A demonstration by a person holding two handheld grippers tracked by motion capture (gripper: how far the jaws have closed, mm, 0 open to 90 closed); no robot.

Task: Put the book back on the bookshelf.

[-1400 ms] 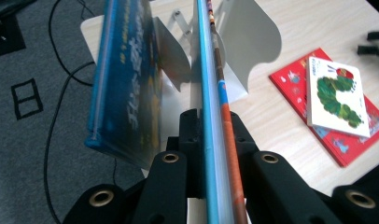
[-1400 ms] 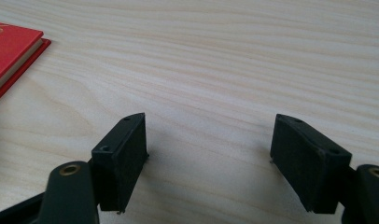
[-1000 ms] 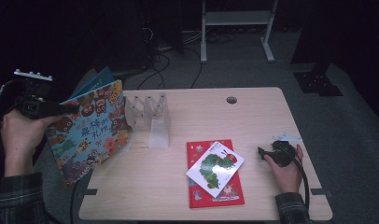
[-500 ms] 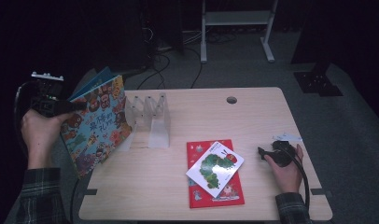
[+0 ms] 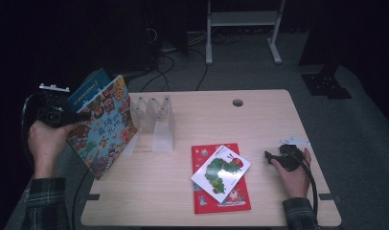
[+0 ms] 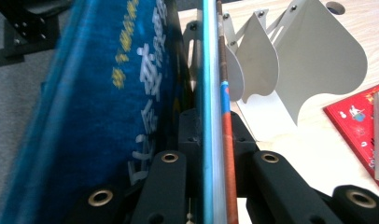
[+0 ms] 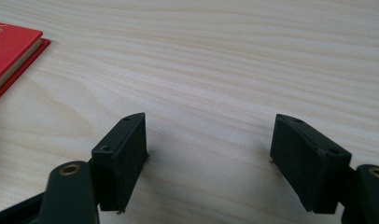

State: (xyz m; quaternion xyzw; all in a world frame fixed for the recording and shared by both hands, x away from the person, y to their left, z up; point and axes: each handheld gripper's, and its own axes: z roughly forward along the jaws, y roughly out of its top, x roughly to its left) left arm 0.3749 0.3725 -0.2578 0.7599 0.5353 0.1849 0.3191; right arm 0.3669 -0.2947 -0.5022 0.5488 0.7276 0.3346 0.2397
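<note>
Left gripper (image 5: 80,116): its fingers (image 6: 171,179) are pressed tight on the edges of two thin books held together; in the left gripper view the page edges run straight up between them.
Right gripper (image 5: 270,156): fingers (image 7: 120,161) spread wide with nothing between them, lying low on bare wood at the right side of the tabletop (image 5: 259,120), a hand around the body.
Writing: the blue book (image 6: 99,112) carries yellow and white characters down its cover, too blurred to read; the colourful book (image 5: 102,127) bears large characters I cannot make out.
Held books: the colourful book has a busy cartoon cover in red, orange and blue; the blue book (image 5: 89,86) sits behind it, its top corner showing above. Both are tilted, lower corner hanging past the left edge of the tabletop.
Book rack (image 5: 156,122): pale, upright dividers, standing just right of the held books, near the back left of the tabletop.
Other books: a white book with a green caterpillar (image 5: 220,172) lies askew on a red book (image 5: 221,199) near the front edge.
Open room: bare wood between the rack and the right gripper, and across the back up to the cable hole (image 5: 237,102).
</note>
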